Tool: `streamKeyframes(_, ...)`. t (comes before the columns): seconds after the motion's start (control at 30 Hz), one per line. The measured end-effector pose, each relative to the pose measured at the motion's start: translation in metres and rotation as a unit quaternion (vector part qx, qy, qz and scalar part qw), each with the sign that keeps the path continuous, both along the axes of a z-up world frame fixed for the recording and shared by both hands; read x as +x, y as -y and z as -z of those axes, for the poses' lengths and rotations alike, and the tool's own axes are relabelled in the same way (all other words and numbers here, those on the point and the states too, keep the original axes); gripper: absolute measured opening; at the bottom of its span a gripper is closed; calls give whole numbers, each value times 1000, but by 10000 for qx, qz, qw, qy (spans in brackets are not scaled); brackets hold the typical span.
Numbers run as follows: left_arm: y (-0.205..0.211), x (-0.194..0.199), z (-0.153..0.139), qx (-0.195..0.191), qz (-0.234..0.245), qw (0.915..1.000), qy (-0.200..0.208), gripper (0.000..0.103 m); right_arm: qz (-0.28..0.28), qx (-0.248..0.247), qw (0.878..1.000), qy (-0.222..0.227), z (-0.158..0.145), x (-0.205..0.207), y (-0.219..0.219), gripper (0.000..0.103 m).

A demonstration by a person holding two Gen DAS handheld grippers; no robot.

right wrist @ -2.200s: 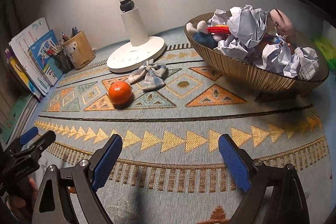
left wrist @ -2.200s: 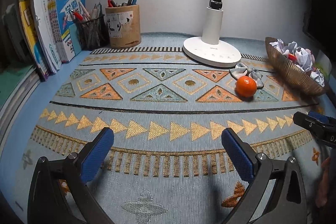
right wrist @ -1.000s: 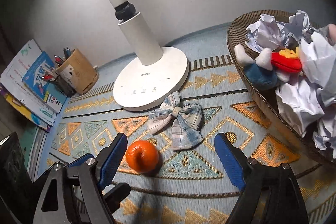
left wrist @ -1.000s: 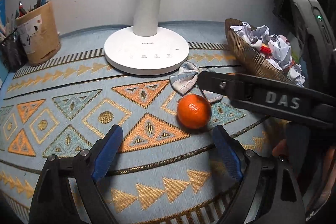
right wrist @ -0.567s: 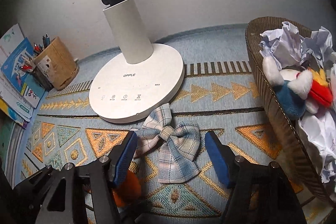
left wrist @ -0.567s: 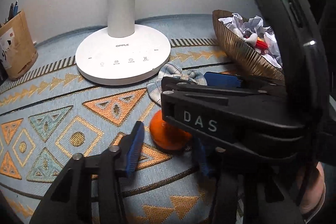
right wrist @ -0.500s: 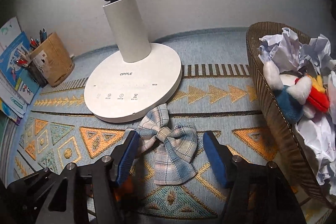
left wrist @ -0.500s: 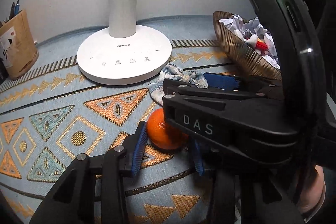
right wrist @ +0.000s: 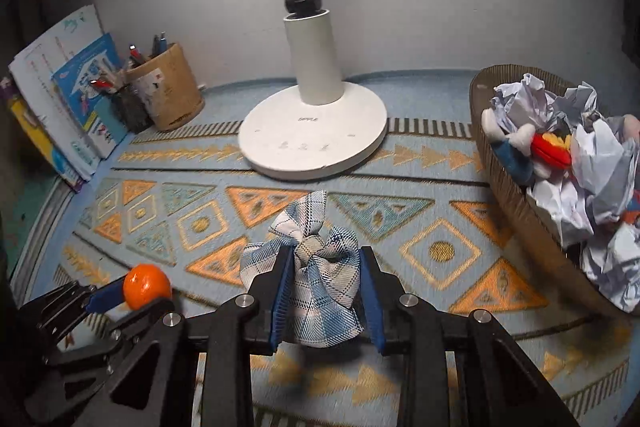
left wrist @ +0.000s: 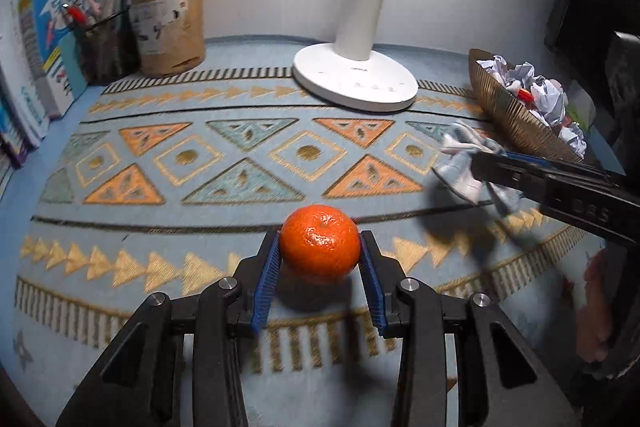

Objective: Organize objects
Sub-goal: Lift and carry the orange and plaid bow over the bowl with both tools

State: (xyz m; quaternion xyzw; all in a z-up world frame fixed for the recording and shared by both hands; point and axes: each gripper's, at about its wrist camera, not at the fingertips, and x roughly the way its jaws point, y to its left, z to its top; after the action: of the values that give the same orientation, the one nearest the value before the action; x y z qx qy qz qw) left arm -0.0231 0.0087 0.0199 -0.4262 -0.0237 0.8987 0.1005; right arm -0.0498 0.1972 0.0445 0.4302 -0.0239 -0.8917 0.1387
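Both objects have left the spot beside the lamp (right wrist: pixel 314 143) where they lay a second ago — each is now carried in its own claw, lifted above the patterned mat (left wrist: pixel 248 163).

The left gripper (left wrist: pixel 320 267) is clenched on the orange (left wrist: pixel 319 243): its 2 blue pads (left wrist: pixel 266 283) press the fruit from either side, and a shadow sits on the mat beneath it. From the right wrist view the same orange (right wrist: pixel 146 285) shows well to the left of the lamp base and nearer the viewer, pinched at the tip of the left gripper (right wrist: pixel 120 291).

The right gripper (right wrist: pixel 322 291) is clamped on the plaid bow (right wrist: pixel 316 267); the blue-and-white fabric bunches up between the pads, one loop sticking up toward the lamp, the rest hanging down. In the left wrist view the bow (left wrist: pixel 466 167) is blurred, held in front of and to the right of the lamp (left wrist: pixel 356 83), near the gold bowl (left wrist: pixel 516 119).

That bowl (right wrist: pixel 508 187), right of the lamp, is heaped with crumpled paper (right wrist: pixel 600 163) and a small plush toy (right wrist: pixel 520 147). Left of the lamp, against the wall, stand a pen cup (left wrist: pixel 168 27) and a row of books (left wrist: pixel 52 39).
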Motion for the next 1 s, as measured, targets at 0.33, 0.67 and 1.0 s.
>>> streamKeyframes(0.33,39,25,6,140,-592,9977,-301,36,-721,429,9956,426,35,47,13,32)
streamKeyframes(0.67,23,30,6,-183,-331,9985,-397,37,-490,-75,9972,563,37,74,-4,53)
streamKeyframes(1.0,25,30,6,-138,-378,9984,-385,37,-214,313,9982,462,40,69,24,64)
